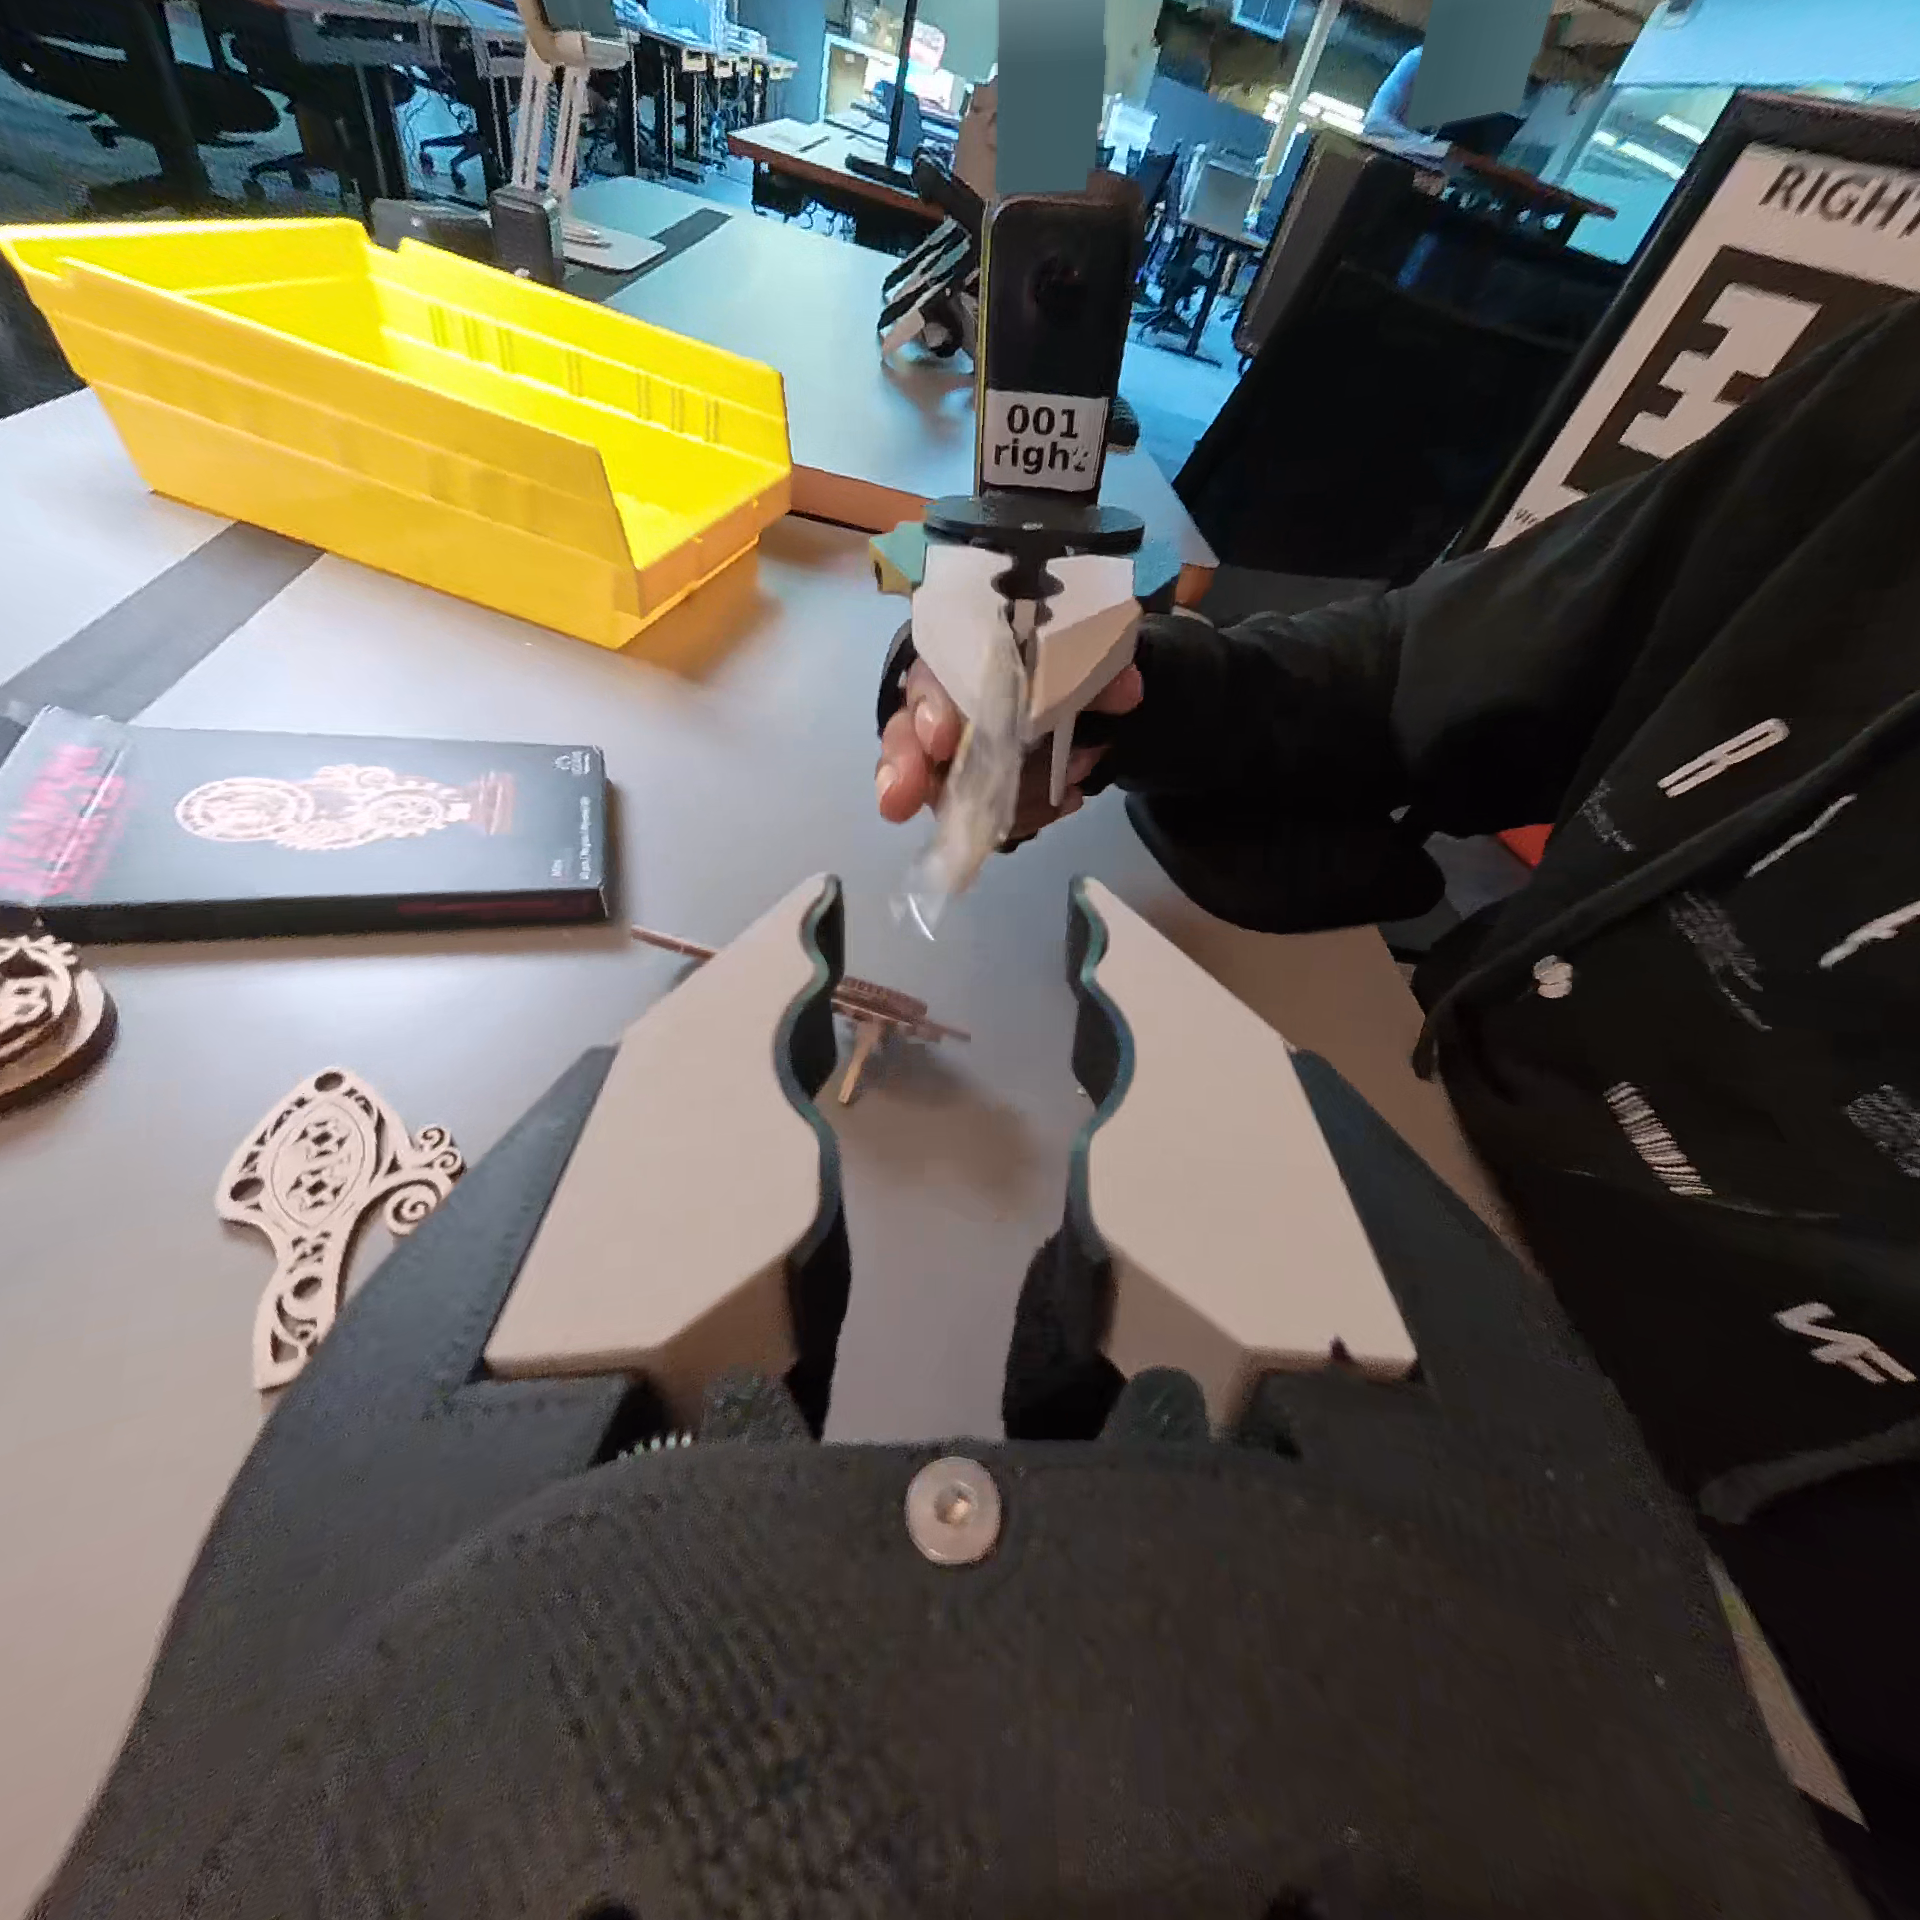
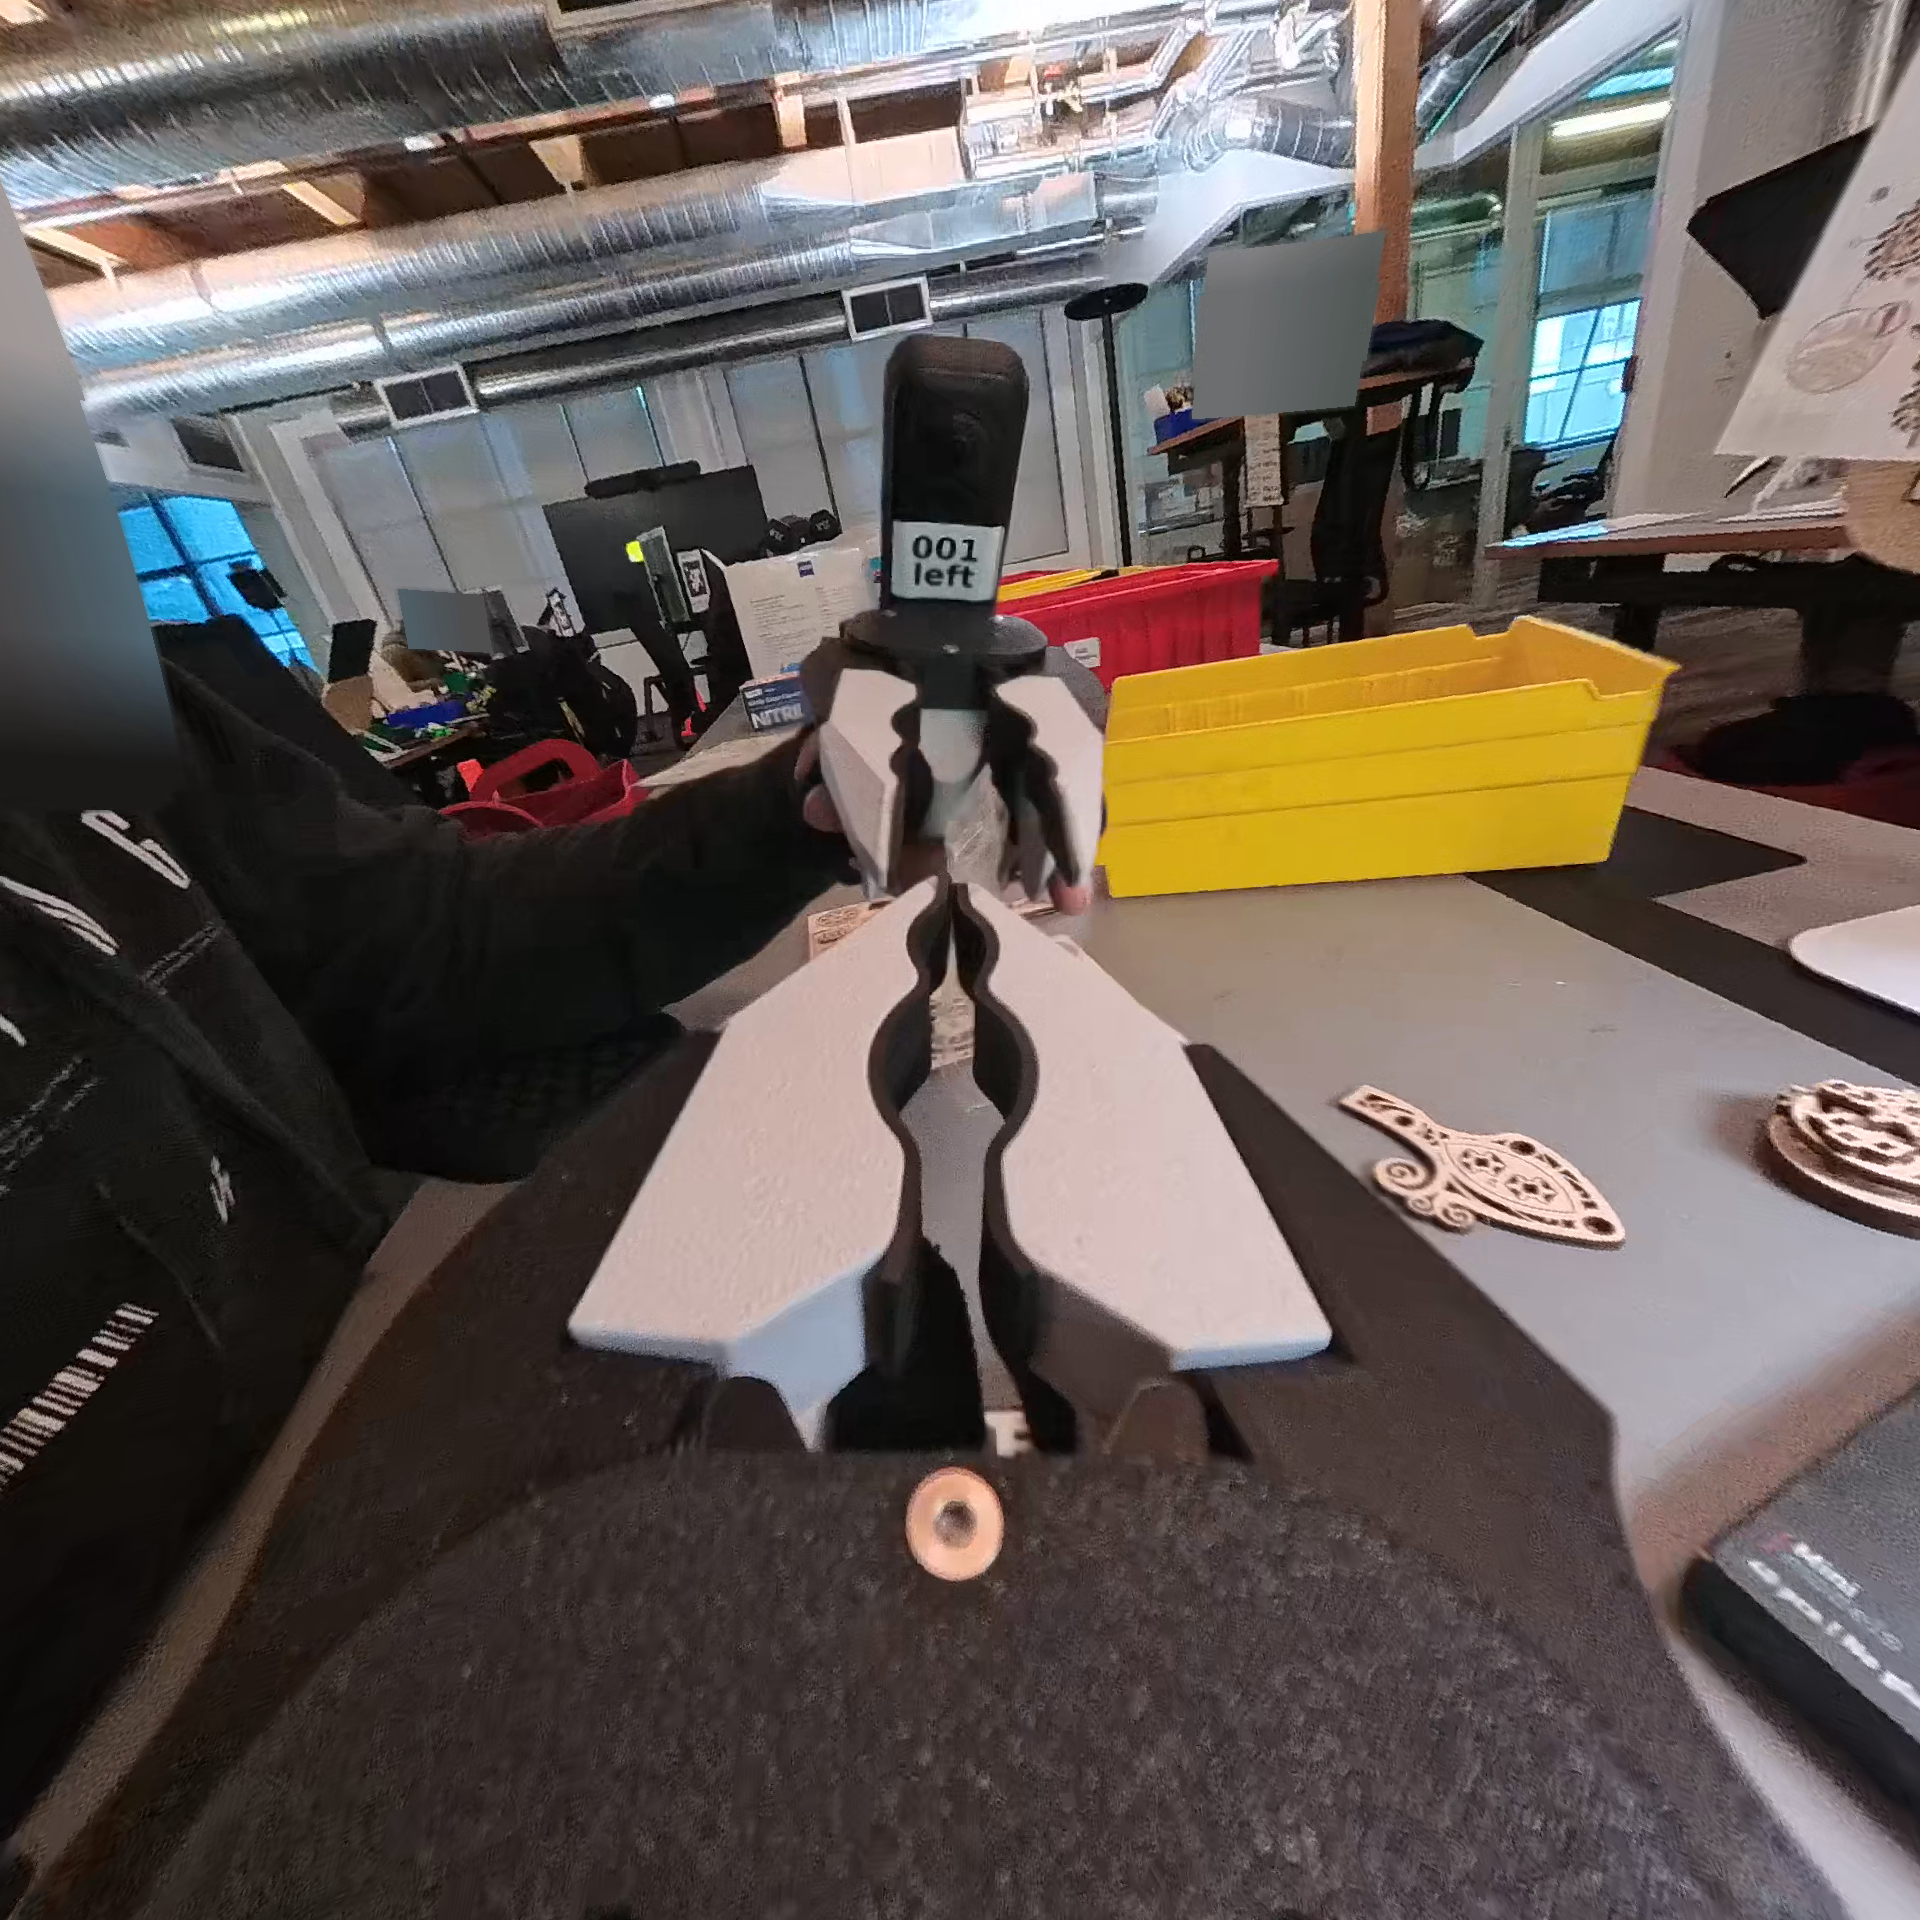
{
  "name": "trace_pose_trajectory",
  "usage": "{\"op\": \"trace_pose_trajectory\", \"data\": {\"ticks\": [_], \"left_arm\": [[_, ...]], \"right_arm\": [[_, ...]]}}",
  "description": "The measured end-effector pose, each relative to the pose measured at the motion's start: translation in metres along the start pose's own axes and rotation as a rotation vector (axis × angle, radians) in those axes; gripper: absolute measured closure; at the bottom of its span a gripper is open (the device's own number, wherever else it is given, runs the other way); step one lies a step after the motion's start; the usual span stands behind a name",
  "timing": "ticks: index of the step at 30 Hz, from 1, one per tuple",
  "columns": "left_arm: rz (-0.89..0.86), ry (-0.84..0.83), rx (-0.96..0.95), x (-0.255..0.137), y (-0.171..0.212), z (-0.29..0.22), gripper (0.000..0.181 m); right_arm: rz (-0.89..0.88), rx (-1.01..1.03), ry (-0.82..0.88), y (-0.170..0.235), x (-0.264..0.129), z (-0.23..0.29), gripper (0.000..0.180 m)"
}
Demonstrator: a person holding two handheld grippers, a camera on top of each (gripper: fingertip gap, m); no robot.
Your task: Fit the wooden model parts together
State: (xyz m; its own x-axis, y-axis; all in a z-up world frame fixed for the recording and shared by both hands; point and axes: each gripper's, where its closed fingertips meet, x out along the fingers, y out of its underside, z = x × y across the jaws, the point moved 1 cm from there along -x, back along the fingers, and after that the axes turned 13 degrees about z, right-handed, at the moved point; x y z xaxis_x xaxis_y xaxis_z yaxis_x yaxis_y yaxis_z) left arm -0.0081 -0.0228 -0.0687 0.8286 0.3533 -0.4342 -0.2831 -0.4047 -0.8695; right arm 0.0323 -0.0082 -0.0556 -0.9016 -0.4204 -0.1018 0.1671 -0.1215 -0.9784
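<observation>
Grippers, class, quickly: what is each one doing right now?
Left gripper: open, holding nothing.
Right gripper: shut on a small clear plastic bag.

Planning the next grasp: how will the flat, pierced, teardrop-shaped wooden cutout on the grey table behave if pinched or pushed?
The flat, pierced, teardrop-shaped wooden cutout looks thin and light, so a push would probably slide it across the smooth grey table. Lying flush, it offers little edge to pinch. Its lacy fretwork and curled tips look fragile; a hard squeeze might snap them.

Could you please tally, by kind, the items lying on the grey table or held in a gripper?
Yellow bins: 1
Black boxes: 1
Loose wooden model pieces, the flat ornate cutout, the round stacked piece and the small sticks: 3
Clear plastic bags, held by the right gripper: 1
Total: 6
</observation>
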Motion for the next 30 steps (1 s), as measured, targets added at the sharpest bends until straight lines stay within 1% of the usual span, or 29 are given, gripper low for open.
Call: {"op": "trace_pose_trajectory", "data": {"ticks": [1, 2, 4, 7, 12, 14, 18, 20, 22, 24, 27, 28, 30], "left_arm": [[0.012, -0.008, 0.018, 0.005, 0.0, -0.001, 0.153], [0.025, 0.008, 0.038, 0.009, 0.001, -0.005, 0.181], [0.04, 0.039, 0.04, 0.011, 0.0, -0.01, 0.181], [-0.036, 0.055, 0.036, -0.006, -0.013, -0.013, 0.181], [0.048, 0.043, 0.089, 0.009, -0.012, -0.024, 0.181], [0.045, -0.001, 0.076, 0.002, -0.012, -0.016, 0.181], [0.039, -0.034, -0.047, -0.012, 0.002, 0.009, 0.181], [0.079, -0.107, -0.111, -0.016, 0.015, 0.029, 0.181], [0.121, -0.227, -0.194, -0.023, 0.032, 0.055, 0.181], [0.136, -0.266, -0.285, -0.026, 0.044, 0.069, 0.181], [0.16, -0.3, -0.414, -0.019, 0.064, 0.088, 0.181], [0.165, -0.319, -0.444, -0.016, 0.07, 0.095, 0.181], [0.17, -0.341, -0.511, -0.013, 0.082, 0.106, 0.181]], "right_arm": [[0.002, 0.004, -0.018, 0.001, 0.002, 0.003, 0.18], [0.0, 0.007, -0.03, 0.001, 0.004, 0.004, 0.18], [0.007, 0.002, -0.029, 0.001, 0.004, 0.004, 0.18], [0.046, -0.014, 0.003, 0.006, -0.001, -0.002, 0.18], [0.09, -0.044, -0.001, 0.013, 0.015, 0.005, 0.18], [0.083, -0.036, 0.019, 0.011, 0.012, 0.0, 0.18], [0.087, -0.015, 0.113, 0.011, 0.002, -0.016, 0.18], [0.131, -0.044, 0.186, 0.015, 0.0, -0.022, 0.167], [0.196, -0.085, 0.207, 0.016, 0.003, -0.016, 0.16], [0.298, -0.153, 0.177, 0.024, 0.016, 0.003, 0.16], [0.556, -0.145, 0.026, 0.066, 0.051, 0.046, 0.151], [0.618, -0.137, -0.02, 0.079, 0.062, 0.062, 0.15], [0.758, -0.108, -0.056, 0.111, 0.082, 0.082, 0.148]]}}
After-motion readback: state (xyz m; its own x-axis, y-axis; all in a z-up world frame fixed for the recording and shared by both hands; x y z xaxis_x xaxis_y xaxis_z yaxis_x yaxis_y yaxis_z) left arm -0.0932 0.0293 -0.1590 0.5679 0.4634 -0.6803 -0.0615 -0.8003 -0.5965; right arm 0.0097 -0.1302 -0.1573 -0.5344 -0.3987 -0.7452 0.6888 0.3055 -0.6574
